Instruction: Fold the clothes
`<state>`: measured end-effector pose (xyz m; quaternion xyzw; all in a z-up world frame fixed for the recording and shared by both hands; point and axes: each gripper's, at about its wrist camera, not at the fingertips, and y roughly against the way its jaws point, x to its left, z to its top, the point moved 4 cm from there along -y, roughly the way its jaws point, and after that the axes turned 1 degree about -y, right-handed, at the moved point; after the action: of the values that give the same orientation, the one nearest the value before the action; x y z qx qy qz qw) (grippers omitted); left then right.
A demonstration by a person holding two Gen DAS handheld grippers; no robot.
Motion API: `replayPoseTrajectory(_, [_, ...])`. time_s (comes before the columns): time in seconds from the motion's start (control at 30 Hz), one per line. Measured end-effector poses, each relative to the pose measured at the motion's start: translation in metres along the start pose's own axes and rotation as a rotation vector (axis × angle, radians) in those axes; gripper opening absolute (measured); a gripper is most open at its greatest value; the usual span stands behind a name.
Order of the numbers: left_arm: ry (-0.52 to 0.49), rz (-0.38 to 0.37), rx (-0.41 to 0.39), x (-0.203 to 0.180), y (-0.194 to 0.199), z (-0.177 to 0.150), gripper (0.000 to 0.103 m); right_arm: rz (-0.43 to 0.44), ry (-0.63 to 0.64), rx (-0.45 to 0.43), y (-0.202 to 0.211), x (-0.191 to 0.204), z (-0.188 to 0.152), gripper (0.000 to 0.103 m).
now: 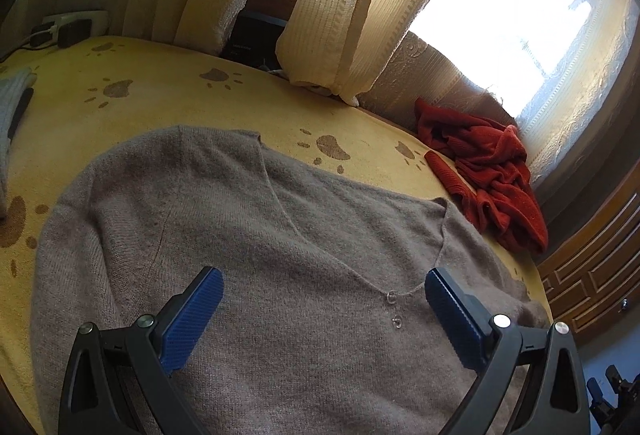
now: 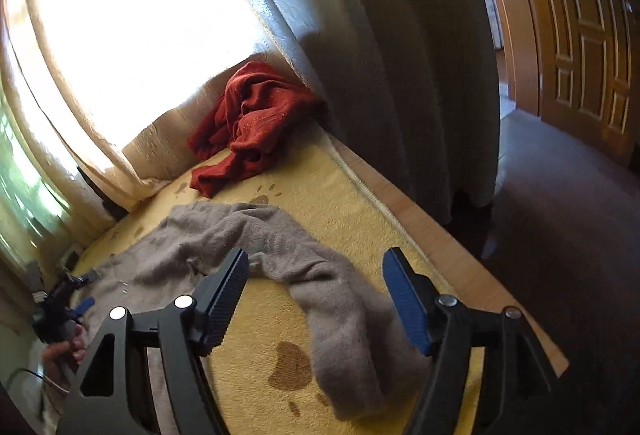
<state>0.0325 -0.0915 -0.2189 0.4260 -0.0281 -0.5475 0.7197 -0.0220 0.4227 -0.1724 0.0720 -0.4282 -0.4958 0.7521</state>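
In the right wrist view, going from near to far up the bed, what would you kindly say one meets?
Right gripper, open over the bed → grey sleeve → red garment → curtain.

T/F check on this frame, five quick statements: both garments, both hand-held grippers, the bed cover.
1. The grey cardigan lies spread flat, front up, buttons visible. True.
2. The red sweater is neatly folded. False: it lies crumpled in a heap near the curtain.
3. The left hand-held gripper is open and holds nothing. True.
4. The right hand-held gripper is clamped on the cardigan's sleeve. False: its jaws stand apart, and the sleeve lies loose on the bed below.
5. The bed cover is plain white. False: it is yellow with brown paw prints.
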Motion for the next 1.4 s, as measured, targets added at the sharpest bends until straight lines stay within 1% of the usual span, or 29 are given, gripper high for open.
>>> replayPoseTrajectory(0.1, [0.013, -0.003, 0.0, 0.002, 0.0, 0.0, 0.103, 0.252, -0.298, 0.068, -0.003, -0.015, -0.01, 0.075])
replayPoseTrajectory(0.13, [0.012, -0.003, -0.002, 0.001, 0.001, 0.001, 0.103, 0.317, -0.384, 0.095, -0.009, -0.017, -0.014, 0.074])
replayPoseTrajectory(0.17, [0.011, -0.003, -0.004, 0.001, 0.001, 0.001, 0.103, 0.361, -0.453, 0.125, -0.016, -0.017, -0.02, 0.074])
replayPoseTrajectory(0.23, [0.009, -0.001, -0.009, 0.001, 0.002, 0.002, 0.103, 0.401, -0.525, 0.172, -0.027, -0.011, -0.031, 0.074])
replayPoseTrajectory(0.3, [0.009, 0.001, -0.014, 0.001, 0.003, 0.002, 0.103, 0.407, -0.535, 0.206, -0.037, 0.001, -0.039, 0.074])
replayPoseTrajectory(0.33, [0.013, -0.002, -0.012, 0.001, 0.004, 0.002, 0.103, 0.382, -0.53, 0.22, -0.042, 0.005, -0.042, 0.074])
replayPoseTrajectory(0.37, [0.018, -0.006, -0.009, 0.001, 0.004, 0.002, 0.103, 0.331, -0.531, 0.207, -0.047, 0.004, -0.041, 0.074])
replayPoseTrajectory(0.47, [0.033, -0.014, -0.006, 0.003, 0.005, 0.003, 0.103, 0.158, -0.534, 0.146, -0.059, -0.004, -0.036, 0.074])
replayPoseTrajectory(0.57, [0.05, -0.021, -0.01, 0.005, 0.006, 0.004, 0.103, 0.054, -0.548, 0.051, -0.064, -0.011, -0.021, 0.074])
replayPoseTrajectory(0.7, [0.079, -0.037, -0.001, 0.007, 0.006, 0.004, 0.103, -0.036, -0.565, -0.003, -0.072, -0.023, -0.006, 0.074])
replayPoseTrajectory(0.77, [0.091, -0.049, 0.011, 0.008, 0.005, 0.003, 0.103, -0.066, -0.558, -0.017, -0.077, -0.03, 0.001, 0.074])
replayPoseTrajectory(0.83, [0.102, -0.063, 0.021, 0.007, 0.004, 0.003, 0.103, -0.094, -0.55, -0.031, -0.082, -0.037, 0.007, 0.072])
replayPoseTrajectory(0.87, [0.104, -0.068, 0.022, 0.007, 0.005, 0.003, 0.103, -0.113, -0.533, -0.037, -0.085, -0.038, 0.01, 0.067])
replayPoseTrajectory(0.93, [0.108, -0.077, 0.021, 0.006, 0.006, 0.003, 0.103, -0.144, -0.478, -0.042, -0.089, -0.038, 0.017, 0.044])
replayPoseTrajectory(0.97, [0.112, -0.082, 0.018, 0.007, 0.007, 0.004, 0.103, -0.16, -0.442, -0.051, -0.091, -0.038, 0.022, 0.017])
replayPoseTrajectory(1.0, [0.119, -0.085, 0.013, 0.008, 0.009, 0.005, 0.103, -0.177, -0.403, -0.062, -0.094, -0.037, 0.027, 0.008])
replayPoseTrajectory(1.07, [0.132, -0.089, 0.003, 0.01, 0.011, 0.008, 0.103, -0.195, -0.333, -0.122, -0.09, -0.029, 0.042, 0.008])
replayPoseTrajectory(1.1, [0.143, -0.086, -0.004, 0.013, 0.013, 0.01, 0.103, -0.192, -0.292, -0.169, -0.085, -0.018, 0.052, 0.008])
replayPoseTrajectory(1.13, [0.155, -0.082, -0.012, 0.016, 0.015, 0.012, 0.103, -0.186, -0.247, -0.218, -0.078, -0.006, 0.062, 0.008])
replayPoseTrajectory(1.17, [0.167, -0.079, -0.02, 0.019, 0.017, 0.014, 0.103, -0.175, -0.155, -0.276, -0.072, 0.021, 0.07, 0.008])
replayPoseTrajectory(1.27, [0.189, -0.064, -0.066, 0.03, 0.027, 0.023, 0.103, -0.135, 0.167, -0.455, -0.053, 0.114, 0.09, 0.008])
replayPoseTrajectory(1.3, [0.189, -0.046, -0.09, 0.035, 0.032, 0.027, 0.103, -0.094, 0.306, -0.491, -0.05, 0.152, 0.086, 0.008])
replayPoseTrajectory(1.37, [0.196, -0.006, -0.139, 0.046, 0.043, 0.036, 0.103, 0.061, 0.65, -0.46, -0.054, 0.236, 0.052, 0.008])
replayPoseTrajectory(1.4, [0.203, 0.017, -0.164, 0.052, 0.049, 0.04, 0.103, 0.145, 0.823, -0.394, -0.06, 0.272, 0.025, 0.009])
